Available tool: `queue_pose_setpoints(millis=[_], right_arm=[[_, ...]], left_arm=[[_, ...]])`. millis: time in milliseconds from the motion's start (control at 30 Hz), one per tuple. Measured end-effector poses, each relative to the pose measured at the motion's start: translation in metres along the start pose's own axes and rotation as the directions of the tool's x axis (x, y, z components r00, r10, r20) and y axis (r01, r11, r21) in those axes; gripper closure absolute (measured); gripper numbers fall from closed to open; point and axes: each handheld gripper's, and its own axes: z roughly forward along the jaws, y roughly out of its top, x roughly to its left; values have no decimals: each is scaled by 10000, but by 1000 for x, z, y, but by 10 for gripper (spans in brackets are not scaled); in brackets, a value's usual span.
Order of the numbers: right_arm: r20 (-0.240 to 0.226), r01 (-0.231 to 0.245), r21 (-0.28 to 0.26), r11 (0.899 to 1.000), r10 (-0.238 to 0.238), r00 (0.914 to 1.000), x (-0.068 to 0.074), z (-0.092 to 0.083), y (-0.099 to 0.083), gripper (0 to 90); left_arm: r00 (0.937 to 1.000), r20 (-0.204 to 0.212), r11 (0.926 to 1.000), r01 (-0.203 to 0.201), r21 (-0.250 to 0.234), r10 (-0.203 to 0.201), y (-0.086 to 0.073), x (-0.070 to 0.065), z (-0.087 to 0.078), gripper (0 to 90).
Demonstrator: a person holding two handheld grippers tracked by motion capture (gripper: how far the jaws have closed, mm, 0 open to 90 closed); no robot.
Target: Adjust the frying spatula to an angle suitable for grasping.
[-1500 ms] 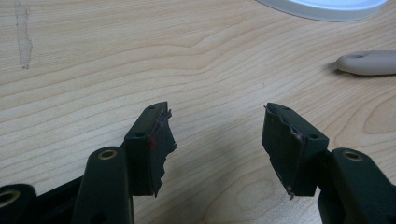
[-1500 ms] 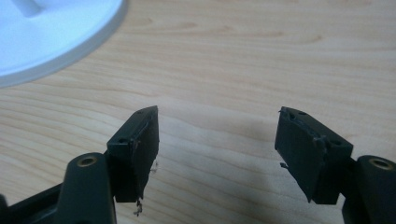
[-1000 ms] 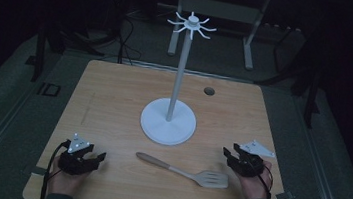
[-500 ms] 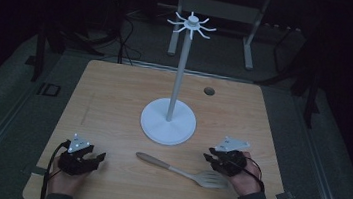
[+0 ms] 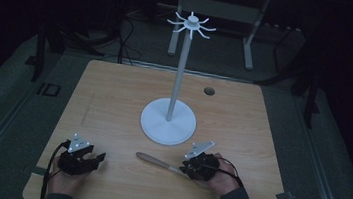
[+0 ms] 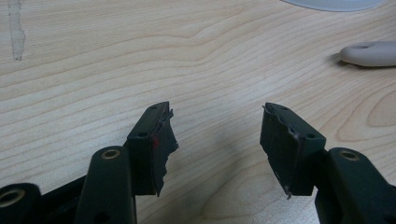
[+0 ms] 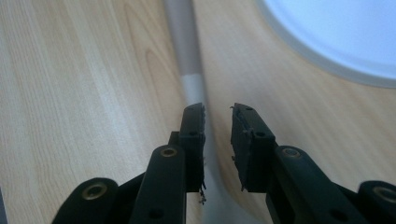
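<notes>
A spatula (image 5: 157,162) with a wooden handle lies flat near the table's front edge, pointing left. My right gripper (image 5: 185,170) sits over its neck; in the right gripper view (image 7: 218,116) the jaws stand narrowly apart, astride the pale shaft where it leaves the handle (image 7: 182,37). My left gripper (image 5: 97,158) rests at the front left, wide open (image 6: 217,126) with bare wood between its fingers; the handle's rounded tip (image 6: 369,52) lies ahead to its right. A white stand (image 5: 179,79) with hooks on top rises mid-table.
The stand's round base (image 5: 167,123) lies just beyond the spatula, and its rim (image 7: 336,32) is close to my right jaws. The wooden table (image 5: 113,102) has a small dark hole (image 5: 209,90) at the back right. Dark floor and cables surround it.
My right gripper has moved left from the table's right side onto the spatula, covering its slotted head and neck. The left gripper has stayed put.
</notes>
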Motion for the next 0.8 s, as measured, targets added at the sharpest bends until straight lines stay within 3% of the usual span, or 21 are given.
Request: queue_pose_setpoints(millis=[233, 400, 567, 733, 800], right_arm=[[-128, 49, 710, 9975, -40, 9999, 4, 21, 2, 750], [-124, 147, 761, 9970, -138, 9998, 5, 23, 3, 757], [360, 488, 679, 9965, -513, 9980, 9, 21, 1, 769], [972, -123, 71, 9999, 116, 9952, -2, 13, -7, 773], [1446, -553, -118, 9984, 564, 9879, -8, 8, -12, 774]], left_arm=[[10000, 5, 10000, -22, 10, 22, 0, 0, 0, 434], [10000, 14, 10000, -56, 36, 56, 0, -1, 1, 434], [10000, -1, 10000, 0, -1, 0, 0, 0, 0, 434], [10000, 13, 10000, 2, 17, -2, 0, 0, 0, 434], [10000, 10, 10000, 4, 24, -4, 0, 0, 1, 434]])
